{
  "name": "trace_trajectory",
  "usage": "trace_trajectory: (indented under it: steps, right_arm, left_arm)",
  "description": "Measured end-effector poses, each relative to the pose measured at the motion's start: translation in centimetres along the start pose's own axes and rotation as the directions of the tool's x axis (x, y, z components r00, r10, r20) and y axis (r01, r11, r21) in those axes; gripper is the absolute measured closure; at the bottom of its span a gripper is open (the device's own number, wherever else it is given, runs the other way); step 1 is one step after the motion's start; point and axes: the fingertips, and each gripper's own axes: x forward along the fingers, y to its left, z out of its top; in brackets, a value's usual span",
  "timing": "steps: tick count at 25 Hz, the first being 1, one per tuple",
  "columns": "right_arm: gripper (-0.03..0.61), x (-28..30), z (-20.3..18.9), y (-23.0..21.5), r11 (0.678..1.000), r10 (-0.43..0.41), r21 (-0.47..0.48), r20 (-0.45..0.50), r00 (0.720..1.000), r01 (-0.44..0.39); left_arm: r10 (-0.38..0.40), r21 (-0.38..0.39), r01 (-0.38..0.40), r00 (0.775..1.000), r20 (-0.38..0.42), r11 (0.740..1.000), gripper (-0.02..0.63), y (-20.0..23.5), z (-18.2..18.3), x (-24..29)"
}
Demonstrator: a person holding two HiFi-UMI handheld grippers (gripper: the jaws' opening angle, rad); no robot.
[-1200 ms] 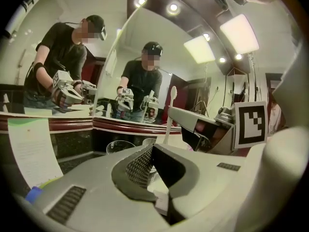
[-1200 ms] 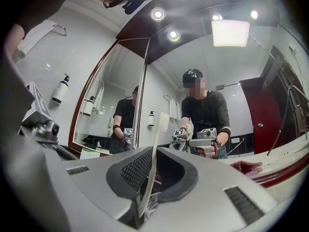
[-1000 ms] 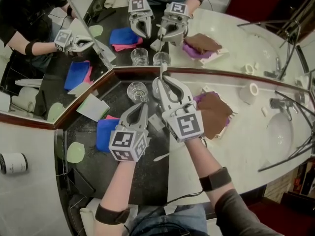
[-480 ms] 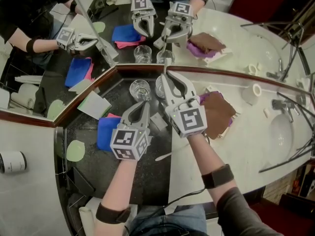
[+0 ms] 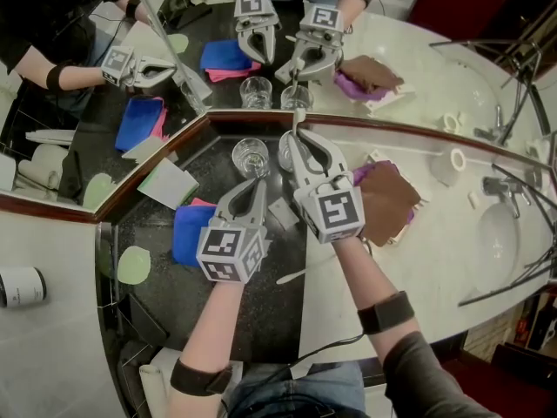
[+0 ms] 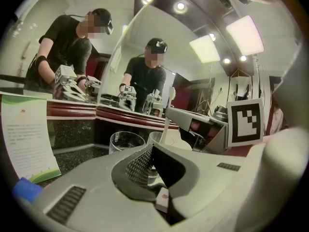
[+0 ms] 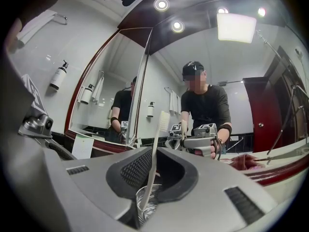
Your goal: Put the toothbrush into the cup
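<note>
- Right gripper (image 5: 294, 139) clamped on toothbrush (image 7: 155, 151), bristles up; it has sunk slightly in the last second.
- Handle end now appears inside the glass cup (image 7: 144, 204) (bottom contact unclear), so release looks next.
- Left gripper (image 5: 254, 187) closed, empty.

Location: bathroom vanity area.
- White countertop (image 5: 409, 277) with sunken wash basin (image 5: 498, 233), faucet (image 5: 494, 184).
- Angled wall mirrors (image 5: 418, 72) behind counter.
- Dispenser bottle (image 7: 60, 75) on wall; hanging towel (image 7: 99, 92).
- Recessed ceiling lights (image 7: 161, 4).
</note>
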Motion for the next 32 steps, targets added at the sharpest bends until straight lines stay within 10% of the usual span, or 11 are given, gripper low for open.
trace_trajectory:
  steps: [32]
  right_arm:
    - [0.449,-0.9,-5.0,-3.2,0.981,-0.171,0.026,-0.349,0.922,0.192]
  left_arm:
    - [0.02,-0.06,-0.02,1.0,-0.004,0.998,0.614,-0.1,1.4,-1.8]
